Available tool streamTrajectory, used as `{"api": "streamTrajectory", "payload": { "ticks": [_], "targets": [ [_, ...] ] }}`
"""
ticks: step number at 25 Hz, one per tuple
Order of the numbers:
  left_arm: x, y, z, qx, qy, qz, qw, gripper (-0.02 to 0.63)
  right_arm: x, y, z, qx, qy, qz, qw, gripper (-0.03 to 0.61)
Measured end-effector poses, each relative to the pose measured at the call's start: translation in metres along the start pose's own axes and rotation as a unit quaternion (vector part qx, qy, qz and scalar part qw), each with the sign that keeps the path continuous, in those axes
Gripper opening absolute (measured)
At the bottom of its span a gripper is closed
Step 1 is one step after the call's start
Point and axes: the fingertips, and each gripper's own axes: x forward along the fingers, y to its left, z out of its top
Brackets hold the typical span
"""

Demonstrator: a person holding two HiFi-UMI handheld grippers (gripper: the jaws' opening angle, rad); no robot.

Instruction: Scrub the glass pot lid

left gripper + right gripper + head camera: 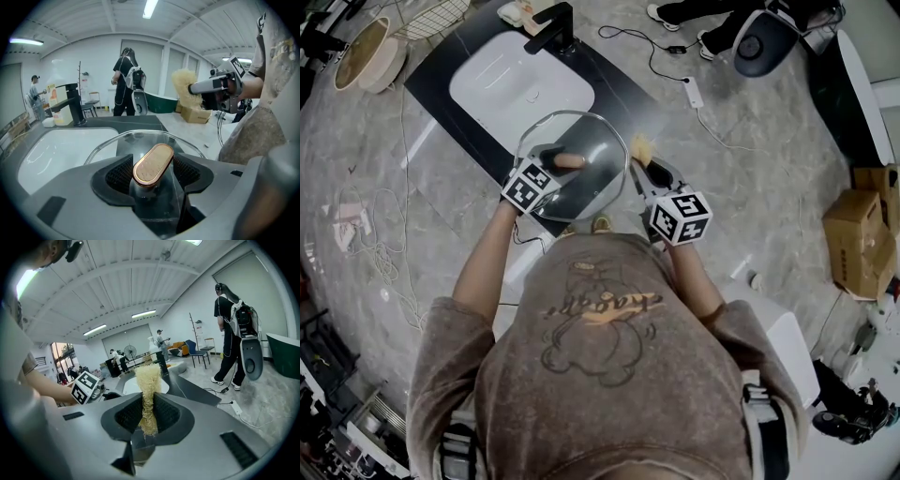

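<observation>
Left gripper (551, 164): I have it closed on the knob (153, 164) of the glass lid (591, 141). The long copper-coloured knob lies slantwise between the two ribbed pads, and both pads meet its sides.

Glass lid: it is in front of my chest, over the near corner of the dark table (441, 94), just on my side of the sink (502, 84). Part of the rim reaches past the table's edge, above the floor (750, 187). The knob side is turned up towards me. I cannot tell whether the far rim rests on the table.

Right gripper (645, 164): it is closed on a yellow fibre scrubber (148, 380). The narrow lower end is pinched between the pads and the bushy end stands out beyond the tips.

Scrubber and lid: from the head view the scrubber sits just beside the lid's right rim. From the left gripper view it is raised clear of the glass.

Sink: a white basin set into the table, with a black tap (551, 28) at its far edge.

Floor: grey marble, with a white power strip (694, 92) and its cable beyond the table, and cardboard boxes (853, 234) off to my right.

Room: a person in dark clothes with a backpack (232, 333) stands well behind the table.
</observation>
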Motion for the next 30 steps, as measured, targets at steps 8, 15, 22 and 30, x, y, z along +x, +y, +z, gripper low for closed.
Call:
{"api": "streamTrajectory", "payload": {
  "ticks": [8, 15, 22, 30],
  "targets": [
    [0.003, 0.001, -0.001, -0.011, 0.0, 0.005, 0.9999, 0.282, 0.067, 0.014, -0.02, -0.096, 0.094, 0.095, 0.986, 0.055],
    [0.005, 0.003, 0.0, -0.016, -0.002, 0.012, 0.9998, 0.282, 0.136, 0.035, -0.036, -0.26, 0.185, 0.209, 0.925, 0.055],
    [0.006, 0.005, 0.001, -0.015, -0.007, 0.016, 0.9997, 0.282, 0.179, 0.049, -0.059, -0.435, 0.251, 0.294, 0.813, 0.055],
    [0.005, 0.006, 0.0, -0.02, -0.008, 0.018, 0.9996, 0.282, 0.2, 0.063, -0.069, -0.565, 0.266, 0.376, 0.684, 0.055]
  ]
}}
